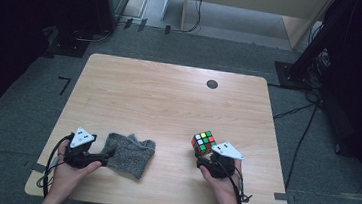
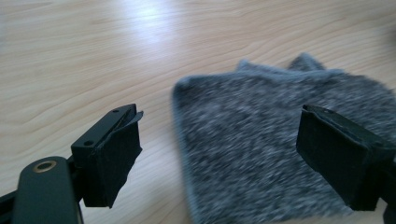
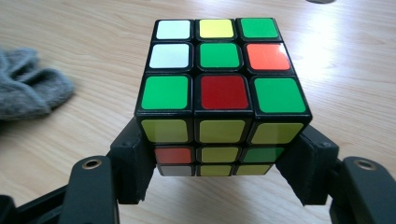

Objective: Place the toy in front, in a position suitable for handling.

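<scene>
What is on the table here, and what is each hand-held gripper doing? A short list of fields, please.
surface: wooden table
left hand-held gripper: jaws open, one on each side of the grey cloth's edge, not pressing it
grey cloth: crumpled, lying flat on the table
right hand-held gripper: jaws closed on the puzzle cube's sides
puzzle cube: scrambled, mostly green on top
other: dark round spot near the far edge
</scene>
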The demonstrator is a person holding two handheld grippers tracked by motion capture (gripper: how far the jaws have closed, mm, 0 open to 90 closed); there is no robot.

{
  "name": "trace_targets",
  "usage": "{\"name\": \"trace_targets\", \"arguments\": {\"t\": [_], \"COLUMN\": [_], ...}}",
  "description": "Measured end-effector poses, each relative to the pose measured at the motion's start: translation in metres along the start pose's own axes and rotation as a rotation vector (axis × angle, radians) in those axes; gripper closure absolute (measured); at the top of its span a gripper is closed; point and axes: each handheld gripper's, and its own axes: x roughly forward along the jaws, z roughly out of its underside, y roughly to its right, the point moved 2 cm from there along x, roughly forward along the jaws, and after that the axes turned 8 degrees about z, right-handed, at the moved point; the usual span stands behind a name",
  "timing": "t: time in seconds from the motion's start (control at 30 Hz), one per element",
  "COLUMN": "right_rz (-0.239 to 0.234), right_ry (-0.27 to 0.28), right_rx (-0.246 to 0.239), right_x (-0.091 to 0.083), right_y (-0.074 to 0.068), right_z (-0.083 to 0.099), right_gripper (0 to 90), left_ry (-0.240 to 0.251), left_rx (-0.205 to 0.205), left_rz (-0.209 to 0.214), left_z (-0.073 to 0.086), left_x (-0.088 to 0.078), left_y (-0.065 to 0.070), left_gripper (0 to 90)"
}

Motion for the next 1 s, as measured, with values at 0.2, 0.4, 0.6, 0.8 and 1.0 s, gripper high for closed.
{"name": "trace_targets", "arguments": {"t": [0.2, 0.4, 0.6, 0.8, 1.0], "right_rz": [-0.042, -0.065, -0.074, -0.088, -0.116], "right_ry": [0.005, 0.0, -0.015, -0.015, -0.009], "right_rx": [-0.04, -0.049, -0.057, -0.088, -0.102], "right_x": [-0.003, -0.004, -0.005, -0.009, -0.013], "right_y": [-0.012, -0.016, -0.021, -0.027, -0.031], "right_z": [0.0, 0.002, 0.006, 0.006, 0.006], "right_gripper": [34.9, 34.9, 34.9, 34.9, 34.9], "left_ry": [0.004, -0.063, -0.101, -0.125, -0.1], "left_rx": [0.062, 0.104, 0.13, 0.177, 0.204], "left_rz": [0.085, 0.089, 0.052, 0.06, 0.065], "left_z": [-0.009, -0.001, 0.01, 0.016, 0.019], "left_x": [0.022, 0.042, 0.051, 0.05, 0.048], "left_y": [0.016, 0.024, 0.026, 0.027, 0.025], "left_gripper": [14.2, 14.2, 14.3, 14.9, 29.8]}}
